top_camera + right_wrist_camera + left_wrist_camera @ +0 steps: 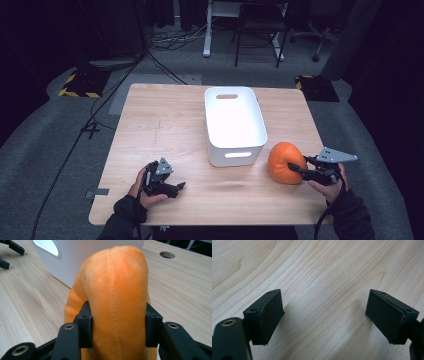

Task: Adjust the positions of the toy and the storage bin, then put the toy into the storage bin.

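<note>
Grasp step: right gripper (117, 332) pinches orange plush (286, 162) near the tabletop's (160, 125) right edge; left gripper (324, 320) spread, idle. Next move likely: lift into white bin (234, 125).

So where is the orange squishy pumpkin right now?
In the high view the orange plush pumpkin sits on the table's near right side, just right of the white bin, squeezed by the right gripper.
</note>
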### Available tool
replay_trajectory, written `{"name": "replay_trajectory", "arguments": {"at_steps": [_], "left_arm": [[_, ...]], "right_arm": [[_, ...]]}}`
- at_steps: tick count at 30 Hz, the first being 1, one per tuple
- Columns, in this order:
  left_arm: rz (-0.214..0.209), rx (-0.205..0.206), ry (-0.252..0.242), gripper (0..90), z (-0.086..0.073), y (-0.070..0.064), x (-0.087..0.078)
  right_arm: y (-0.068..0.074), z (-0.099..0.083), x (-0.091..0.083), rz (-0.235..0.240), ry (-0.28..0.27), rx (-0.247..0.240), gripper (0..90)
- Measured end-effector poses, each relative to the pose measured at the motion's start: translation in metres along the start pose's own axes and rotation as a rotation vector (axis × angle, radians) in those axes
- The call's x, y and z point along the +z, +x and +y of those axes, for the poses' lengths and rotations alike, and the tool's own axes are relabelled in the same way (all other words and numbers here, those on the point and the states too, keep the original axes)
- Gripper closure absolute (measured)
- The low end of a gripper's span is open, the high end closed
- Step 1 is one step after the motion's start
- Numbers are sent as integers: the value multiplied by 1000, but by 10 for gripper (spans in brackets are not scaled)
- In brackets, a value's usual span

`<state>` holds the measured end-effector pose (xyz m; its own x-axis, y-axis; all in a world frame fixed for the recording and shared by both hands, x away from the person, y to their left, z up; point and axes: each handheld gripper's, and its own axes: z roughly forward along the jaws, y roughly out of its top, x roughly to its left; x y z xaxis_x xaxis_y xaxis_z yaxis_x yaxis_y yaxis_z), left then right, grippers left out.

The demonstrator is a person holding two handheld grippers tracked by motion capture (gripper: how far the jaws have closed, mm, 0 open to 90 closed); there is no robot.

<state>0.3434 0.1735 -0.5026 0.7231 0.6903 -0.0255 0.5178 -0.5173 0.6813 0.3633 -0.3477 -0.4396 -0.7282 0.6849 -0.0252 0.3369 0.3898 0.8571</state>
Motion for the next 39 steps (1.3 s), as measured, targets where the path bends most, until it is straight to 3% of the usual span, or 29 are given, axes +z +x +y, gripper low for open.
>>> {"name": "replay_trajectory", "arguments": {"at_steps": [13,28,39], "left_arm": [[-3,2,1,150,0,0,0],[10,0,7,149,-1,0,-1],[3,-3,2,146,0,0,-1]], "right_arm": [[0,-2,0,-1,-28,27,537],[1,-1,-7,-14,-73,4,563],[3,15,-11,-25,-133,0,563]]}}
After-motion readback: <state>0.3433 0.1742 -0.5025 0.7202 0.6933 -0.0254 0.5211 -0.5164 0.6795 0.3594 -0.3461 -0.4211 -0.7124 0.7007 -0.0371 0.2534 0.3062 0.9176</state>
